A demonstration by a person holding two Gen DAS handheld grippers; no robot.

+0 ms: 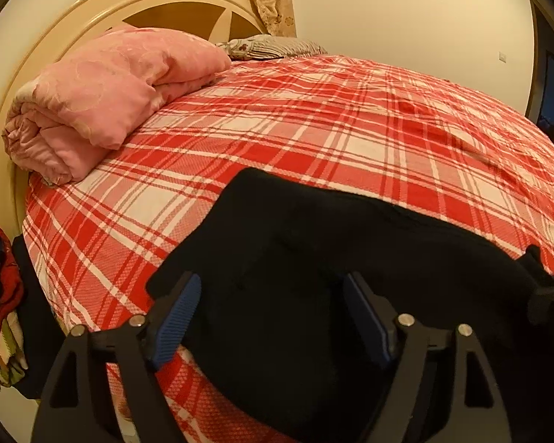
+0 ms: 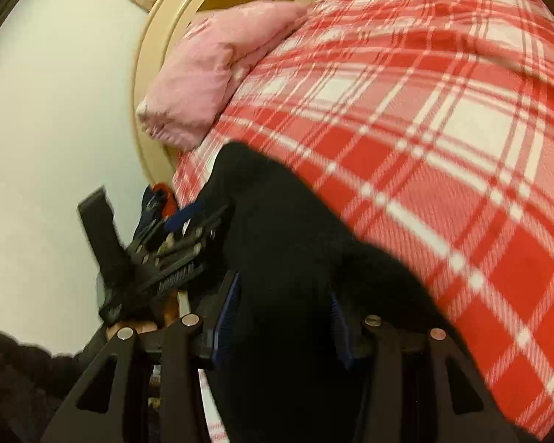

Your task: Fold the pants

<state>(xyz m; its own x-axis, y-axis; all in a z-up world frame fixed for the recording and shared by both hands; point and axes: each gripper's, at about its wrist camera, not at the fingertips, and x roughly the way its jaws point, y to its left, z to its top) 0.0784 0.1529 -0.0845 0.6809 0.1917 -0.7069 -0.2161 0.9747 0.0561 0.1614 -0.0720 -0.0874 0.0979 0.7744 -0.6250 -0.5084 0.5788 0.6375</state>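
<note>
Black pants point(image 1: 314, 258) lie bunched on the red plaid bed cover point(image 1: 314, 129) near its front edge. My left gripper point(image 1: 273, 295) hovers just over them, open wide; its blue pads point(image 1: 177, 313) straddle the dark cloth without pinching it. In the right wrist view the pants point(image 2: 284, 240) run up between the fingers of my right gripper point(image 2: 284, 317), whose blue pads point(image 2: 225, 313) stand apart on either side of the fabric. This view is motion-blurred. A black part of the right gripper point(image 1: 546, 288) shows at the right edge of the left wrist view.
A folded pink quilt point(image 1: 103, 99) rests against the round cream headboard point(image 1: 55, 44) at the back left. A grey patterned pillow point(image 1: 273, 46) lies behind it. Colourful clothes point(image 1: 0, 295) hang beside the bed's left edge. A cream wall point(image 2: 55, 110) runs close by.
</note>
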